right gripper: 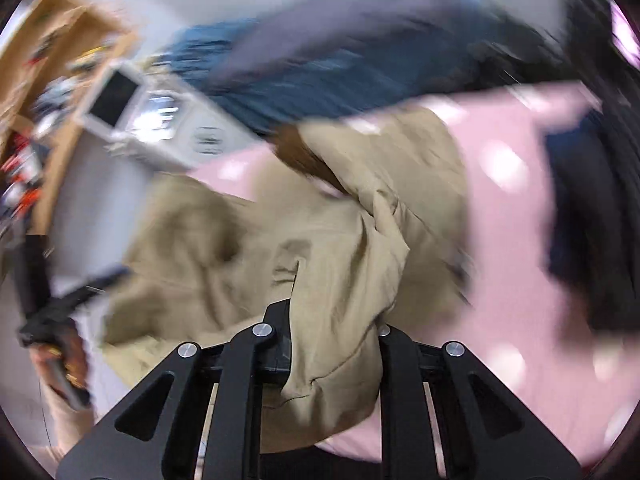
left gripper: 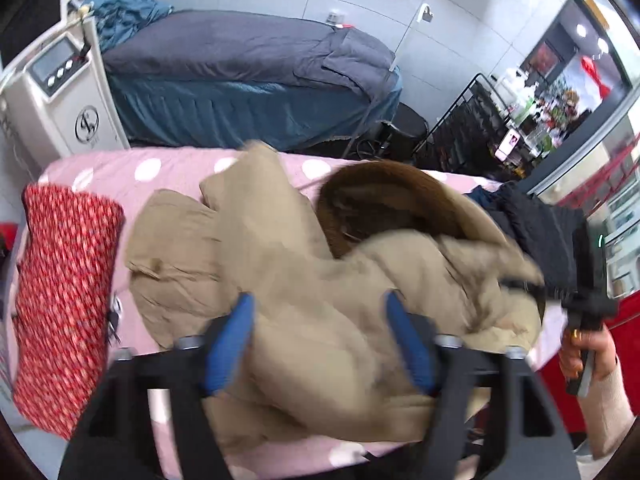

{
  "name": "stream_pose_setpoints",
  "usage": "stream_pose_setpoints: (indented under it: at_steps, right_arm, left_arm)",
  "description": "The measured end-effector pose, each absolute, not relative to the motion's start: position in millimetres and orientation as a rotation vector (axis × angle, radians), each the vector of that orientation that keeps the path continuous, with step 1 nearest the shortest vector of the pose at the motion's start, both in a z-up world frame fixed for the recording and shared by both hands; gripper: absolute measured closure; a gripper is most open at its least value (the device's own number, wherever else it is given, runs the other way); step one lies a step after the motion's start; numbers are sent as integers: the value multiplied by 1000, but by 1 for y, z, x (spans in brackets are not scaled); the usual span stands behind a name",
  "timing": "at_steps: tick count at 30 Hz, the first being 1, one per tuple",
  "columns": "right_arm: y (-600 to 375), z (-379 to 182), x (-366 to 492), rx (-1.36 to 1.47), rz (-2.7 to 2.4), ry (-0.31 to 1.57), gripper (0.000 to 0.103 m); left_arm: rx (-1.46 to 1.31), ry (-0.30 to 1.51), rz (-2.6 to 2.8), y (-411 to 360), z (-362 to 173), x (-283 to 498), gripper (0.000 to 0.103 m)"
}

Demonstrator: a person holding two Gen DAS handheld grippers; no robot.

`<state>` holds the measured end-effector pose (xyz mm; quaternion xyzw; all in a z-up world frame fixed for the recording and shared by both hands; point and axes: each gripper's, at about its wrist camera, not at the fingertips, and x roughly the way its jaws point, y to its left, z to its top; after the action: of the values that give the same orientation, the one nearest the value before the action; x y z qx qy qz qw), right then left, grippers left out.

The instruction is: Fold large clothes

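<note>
We judge the fold barely begun: the tan coat (left gripper: 304, 280) lies bunched across the pink dotted bed (left gripper: 120, 168), hood (left gripper: 380, 200) toward the bed's far edge, nothing squared up. A red knit piece (left gripper: 64, 288) sits at the coat's left, dark clothes (left gripper: 536, 236) at its right. Our left gripper (left gripper: 320, 340) hovers over the coat, tilted steeply down, blue fingers (left gripper: 230, 344) spread wide and empty. Our right gripper (right gripper: 336, 344), also angled down, is nearly closed, pinching a coat fold.
</note>
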<state>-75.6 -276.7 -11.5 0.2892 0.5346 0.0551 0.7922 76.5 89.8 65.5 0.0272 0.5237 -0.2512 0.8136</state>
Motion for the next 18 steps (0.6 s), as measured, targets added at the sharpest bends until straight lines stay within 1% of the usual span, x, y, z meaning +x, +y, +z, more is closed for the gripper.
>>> stream_pose_setpoints:
  at_steps: [1,2,4,6,8,11,16,18]
  right_arm:
    - [-290,-30,-88,658,64,1193,87]
    - [-304,-51,-105,704,7,1233,86]
    - [-318,-84,-133,768,-56,1281,86]
    - [-320,-104,-150,813,-95,1308,86]
    - [-318,-117,-163,861,-114,1307,86]
    - [-313,-128,-168,895,-144,1302,85]
    - [-302,-129,-160,909,-167,1294,84]
    - [-306,-131,-171,919,-175,1298,83]
  left_arm:
    - [104,1106,-526,83,62,86,26]
    - [143,1097,-533,78,60,94,21]
    - [212,1073,-543,60,56,119,19]
    - [275,1071,-553,43,48,144,11]
    - [381,1073,-542,20,30,173,11]
    - [450,1170,-541,-6,-8,218,11]
    - [311,1437,-494,-12,-96,299,11]
    - [329,1513,-515,-19,-127,310,11]
